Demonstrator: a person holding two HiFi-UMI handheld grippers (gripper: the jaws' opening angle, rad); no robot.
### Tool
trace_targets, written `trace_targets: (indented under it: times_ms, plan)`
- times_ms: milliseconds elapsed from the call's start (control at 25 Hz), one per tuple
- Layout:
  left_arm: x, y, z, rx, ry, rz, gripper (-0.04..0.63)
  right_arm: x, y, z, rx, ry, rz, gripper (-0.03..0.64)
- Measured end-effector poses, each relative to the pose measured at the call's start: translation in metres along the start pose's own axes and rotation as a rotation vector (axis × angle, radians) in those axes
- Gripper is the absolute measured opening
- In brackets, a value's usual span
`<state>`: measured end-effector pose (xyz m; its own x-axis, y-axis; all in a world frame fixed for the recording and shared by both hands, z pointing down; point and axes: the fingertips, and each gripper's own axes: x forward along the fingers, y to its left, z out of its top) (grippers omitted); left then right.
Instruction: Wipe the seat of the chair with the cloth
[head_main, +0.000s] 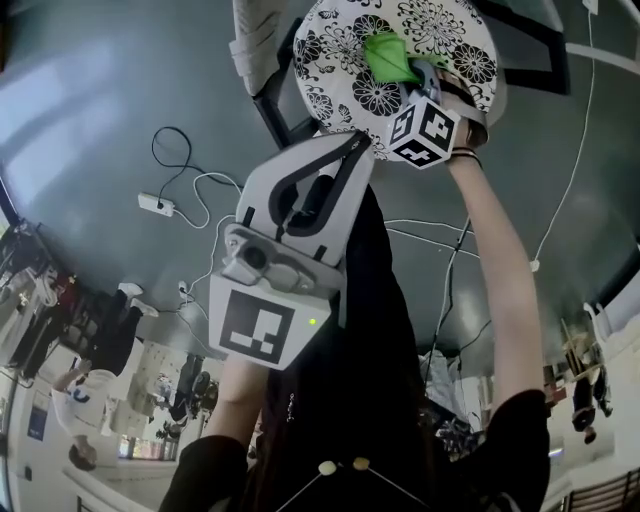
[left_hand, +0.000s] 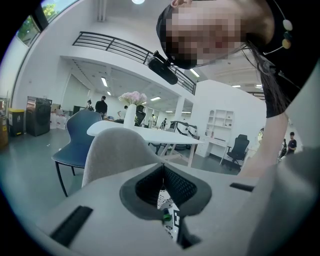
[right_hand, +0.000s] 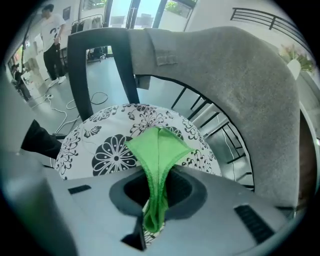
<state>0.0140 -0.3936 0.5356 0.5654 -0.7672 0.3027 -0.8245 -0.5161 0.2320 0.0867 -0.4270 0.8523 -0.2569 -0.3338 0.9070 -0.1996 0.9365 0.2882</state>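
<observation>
chair seat (head_main: 335, 60), round with a black floral print, lies under the right tongs (right_hand: 154, 187), which pinch the folded green cloth (right_hand: 157, 150) resting on it. left tongs (left_hand: 162, 180) are closed and empty. best to press the cloth flat and sweep in overlapping strokes.

Your head camera looks steeply down onto the chair seat (head_main: 335, 60). Your right gripper view sits close above that same seat, facing the backrest (right_hand: 100, 36). Your left gripper view tilts up toward you and the room.
</observation>
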Motion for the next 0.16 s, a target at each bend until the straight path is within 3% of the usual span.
trace_targets:
  times_ms: [160]
  plan:
    - [0.003, -0.005, 0.002, 0.002, 0.003, -0.006, 0.006, -0.01, 0.032, -0.004, -0.019, -0.005, 0.042, 0.049]
